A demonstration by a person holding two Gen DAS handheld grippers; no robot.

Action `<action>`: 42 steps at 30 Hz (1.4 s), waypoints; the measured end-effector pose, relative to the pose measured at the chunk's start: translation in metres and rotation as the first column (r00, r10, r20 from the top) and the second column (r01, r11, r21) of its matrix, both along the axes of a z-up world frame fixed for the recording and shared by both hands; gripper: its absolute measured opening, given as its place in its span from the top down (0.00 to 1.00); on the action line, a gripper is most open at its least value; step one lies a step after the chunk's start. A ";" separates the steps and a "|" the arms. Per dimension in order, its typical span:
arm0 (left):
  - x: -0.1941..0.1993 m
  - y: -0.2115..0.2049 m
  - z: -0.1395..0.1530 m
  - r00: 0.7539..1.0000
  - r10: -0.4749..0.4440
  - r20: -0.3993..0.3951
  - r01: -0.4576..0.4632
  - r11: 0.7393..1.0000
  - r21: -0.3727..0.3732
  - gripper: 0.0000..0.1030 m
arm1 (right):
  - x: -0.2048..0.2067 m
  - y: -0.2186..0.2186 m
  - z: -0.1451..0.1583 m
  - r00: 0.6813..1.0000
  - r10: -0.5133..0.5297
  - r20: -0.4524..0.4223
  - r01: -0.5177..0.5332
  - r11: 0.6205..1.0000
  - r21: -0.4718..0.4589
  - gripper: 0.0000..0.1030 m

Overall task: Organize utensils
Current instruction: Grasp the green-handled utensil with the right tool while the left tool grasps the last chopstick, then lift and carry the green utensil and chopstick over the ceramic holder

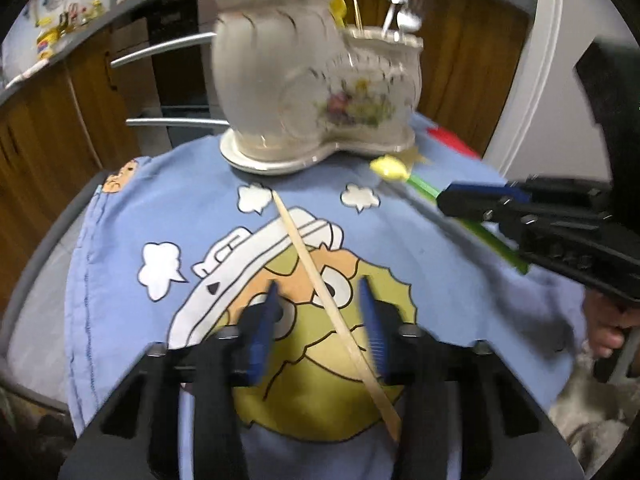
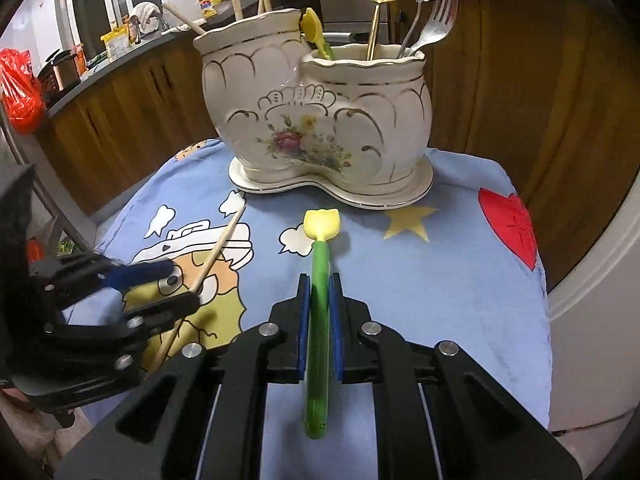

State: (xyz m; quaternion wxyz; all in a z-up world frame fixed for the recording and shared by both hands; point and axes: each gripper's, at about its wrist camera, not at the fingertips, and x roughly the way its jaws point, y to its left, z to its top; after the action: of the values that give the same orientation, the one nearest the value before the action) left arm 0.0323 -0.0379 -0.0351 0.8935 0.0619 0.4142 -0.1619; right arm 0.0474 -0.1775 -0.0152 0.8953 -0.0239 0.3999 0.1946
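Observation:
A white double ceramic holder point(image 2: 316, 120) stands at the far side of a cloth-covered table; it also shows in the left wrist view point(image 1: 316, 80). It holds chopsticks, forks, a spoon and a yellow-headed green utensil. A wooden chopstick point(image 1: 328, 300) lies on the cloth between the fingers of my left gripper point(image 1: 320, 292), which is open; it also shows in the right wrist view point(image 2: 208, 272). My right gripper point(image 2: 319, 284) is shut on a green utensil with a yellow tulip head point(image 2: 320, 248), low over the cloth.
The blue cartoon cloth point(image 2: 420, 280) covers a small round table. Wooden cabinets point(image 2: 520, 80) stand close behind it, with a cluttered kitchen counter point(image 2: 120, 48) at the far left. A white appliance edge point(image 2: 600, 264) is at the right.

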 end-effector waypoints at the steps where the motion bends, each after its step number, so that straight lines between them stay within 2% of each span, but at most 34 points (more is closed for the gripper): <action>1: 0.001 -0.004 -0.001 1.000 0.004 0.011 -0.004 1.000 0.028 0.72 | 0.000 0.001 0.000 1.000 0.004 0.002 -0.004 1.000 -0.003 0.91; 2: 0.003 -0.007 -0.002 1.000 0.005 0.014 -0.006 0.998 0.061 0.76 | -0.001 0.002 -0.001 1.000 0.007 0.004 -0.007 1.000 -0.006 0.91; 3: 0.005 -0.009 -0.002 1.000 0.003 0.018 -0.005 0.997 0.078 0.84 | -0.001 0.002 -0.001 1.000 0.012 0.005 -0.012 1.000 -0.007 0.91; 6: 0.009 -0.010 -0.001 0.999 -0.031 0.014 0.030 0.995 0.097 0.93 | -0.003 0.002 0.000 1.000 0.025 0.009 -0.025 1.000 -0.010 0.91; 11: -0.002 -0.008 0.004 0.991 -0.134 -0.013 0.135 0.986 0.095 0.93 | -0.007 -0.001 0.000 0.998 0.062 0.007 -0.061 0.997 -0.057 0.91; 16: -0.005 -0.008 0.005 0.991 -0.128 -0.042 0.133 0.979 0.152 0.93 | -0.009 -0.003 -0.010 0.995 0.086 -0.052 -0.091 0.991 -0.095 0.91; 18: -0.004 -0.011 0.005 0.993 -0.115 -0.039 0.120 0.976 0.183 0.84 | -0.007 -0.002 -0.015 0.993 0.087 -0.078 -0.094 0.991 -0.097 0.90; 20: -0.003 -0.013 0.004 0.994 -0.100 -0.039 0.105 0.976 0.191 0.82 | -0.005 0.001 -0.018 0.992 0.086 -0.093 -0.095 0.990 -0.107 0.85; 23: -0.001 -0.013 0.003 0.997 -0.068 -0.040 0.075 0.981 0.181 0.84 | -0.003 0.005 -0.020 0.992 0.093 -0.083 -0.102 0.988 -0.118 0.85; 24: -0.001 -0.014 0.003 0.997 -0.070 -0.040 0.076 0.982 0.171 0.92 | -0.001 0.005 -0.020 0.993 0.091 -0.080 -0.100 0.989 -0.108 0.85; 25: -0.001 -0.015 0.002 0.996 -0.075 -0.039 0.081 0.982 0.168 0.93 | 0.000 0.005 -0.020 0.993 0.089 -0.078 -0.097 0.990 -0.102 0.85; 26: -0.001 -0.017 0.002 0.997 -0.075 -0.030 0.079 0.981 0.176 0.93 | 0.001 0.003 -0.020 0.994 0.081 -0.077 -0.088 0.992 -0.089 0.91; 27: -0.001 -0.018 0.002 0.997 -0.076 -0.022 0.079 0.981 0.175 0.93 | 0.002 0.002 -0.020 0.995 0.072 -0.076 -0.078 0.994 -0.075 0.91; 29: -0.006 -0.016 0.007 0.995 -0.097 0.012 0.094 0.987 0.133 0.93 | -0.001 -0.003 -0.015 0.996 0.067 -0.053 -0.069 0.997 -0.033 0.91; 30: -0.010 -0.014 0.015 0.992 -0.111 0.054 0.105 0.989 0.101 0.93 | -0.003 -0.006 -0.011 0.997 0.069 -0.035 -0.070 0.997 -0.017 0.91; 34: -0.020 -0.005 0.044 0.974 -0.113 0.196 0.115 0.993 0.002 0.93 | -0.013 -0.023 0.019 0.994 0.053 0.091 -0.060 0.995 0.082 0.91; 40: -0.018 0.012 0.094 0.920 -0.034 0.389 0.097 0.985 -0.143 0.93 | -0.016 -0.041 0.067 0.959 -0.004 0.283 -0.053 0.979 0.194 0.91; 42: -0.009 0.014 0.115 0.893 0.013 0.450 0.089 0.975 -0.205 0.93 | -0.008 -0.048 0.082 0.943 -0.046 0.330 -0.041 0.967 0.252 0.91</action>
State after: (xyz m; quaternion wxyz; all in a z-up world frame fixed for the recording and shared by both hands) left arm 0.0234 -0.0237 0.0802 0.9628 0.0063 0.1753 -0.2056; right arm 0.0392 -0.2255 0.0672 0.9458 0.0597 0.2145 0.2364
